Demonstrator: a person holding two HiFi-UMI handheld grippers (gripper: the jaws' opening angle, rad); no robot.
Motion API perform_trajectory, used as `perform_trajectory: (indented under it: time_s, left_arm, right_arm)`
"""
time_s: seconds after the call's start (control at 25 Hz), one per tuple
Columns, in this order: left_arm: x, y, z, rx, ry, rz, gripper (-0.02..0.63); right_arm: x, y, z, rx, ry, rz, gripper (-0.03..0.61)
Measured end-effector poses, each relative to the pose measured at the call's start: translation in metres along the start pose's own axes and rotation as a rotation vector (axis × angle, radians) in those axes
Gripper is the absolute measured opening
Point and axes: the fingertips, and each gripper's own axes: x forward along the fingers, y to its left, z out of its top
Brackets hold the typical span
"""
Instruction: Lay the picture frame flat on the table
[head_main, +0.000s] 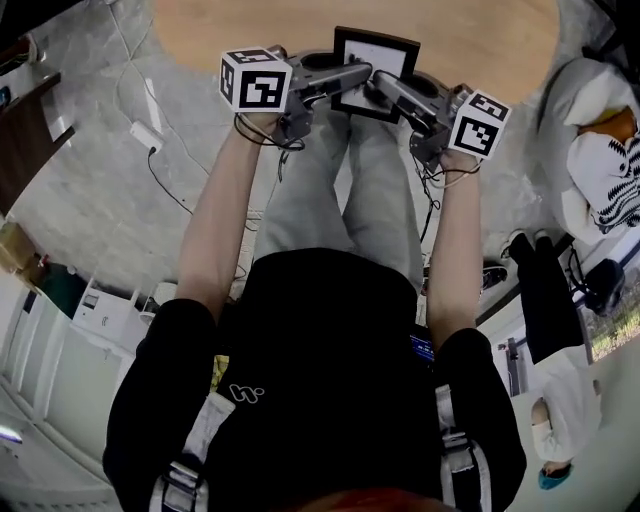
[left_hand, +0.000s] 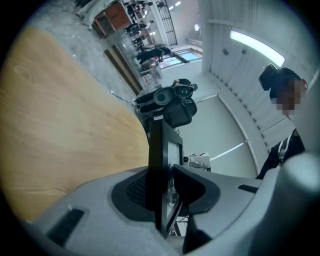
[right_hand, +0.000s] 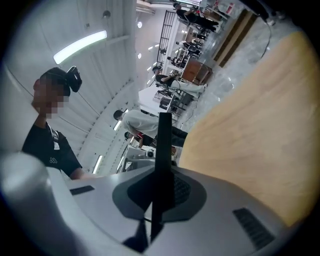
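Observation:
A black picture frame (head_main: 373, 72) with a white inside hangs upright above the near edge of the round wooden table (head_main: 470, 35). My left gripper (head_main: 345, 82) is shut on its left side and my right gripper (head_main: 378, 88) is shut on its right side. In the left gripper view the frame (left_hand: 161, 170) stands edge-on, clamped between the two dark pads. The right gripper view shows the frame (right_hand: 162, 165) as a thin black upright strip pinched between the jaws, with the tabletop (right_hand: 260, 130) to the right.
A person's legs in grey trousers (head_main: 345, 190) sit under the frame. A white power strip with cables (head_main: 146, 136) lies on the marble floor at the left. A white chair with cushions (head_main: 600, 150) stands at the right. Another person (right_hand: 52, 125) stands behind.

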Motion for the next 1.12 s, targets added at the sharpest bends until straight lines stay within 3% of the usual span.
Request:
perform_trajectory:
  time_s: [0.2, 0.44, 0.56, 0.64, 0.68, 0.8, 1.12]
  left_arm:
    - [0.013, 0.052, -0.014, -0.038, 0.032, 0.012, 0.101]
    - [0.012, 0.093, -0.019, -0.057, 0.038, -0.096, 0.103]
    - [-0.005, 0.127, -0.026, -0.078, 0.011, -0.010, 0.098]
    - [-0.018, 0.144, -0.030, -0.089, -0.030, 0.070, 0.015]
    - [-0.024, 0.148, -0.032, -0.089, -0.054, 0.095, 0.008]
    - [-0.034, 0.146, -0.043, -0.106, -0.096, 0.109, 0.008]
    - [-0.014, 0.143, -0.075, -0.165, -0.108, 0.121, 0.008]
  right_arm:
    - [0.007, -0.051, -0.018, 0.061, -0.041, -0.004, 0.018]
    - [-0.005, -0.090, -0.015, 0.087, -0.110, -0.025, 0.017]
    - [-0.010, -0.128, -0.013, 0.110, -0.110, -0.101, 0.017]
    - [-0.007, -0.151, -0.014, 0.120, -0.096, -0.129, 0.017]
    - [-0.005, -0.160, -0.014, 0.116, -0.081, -0.141, 0.017]
    - [0.005, -0.180, -0.015, 0.084, -0.021, -0.208, 0.017]
    - [0.012, -0.204, -0.020, 0.032, 0.052, -0.344, 0.018]
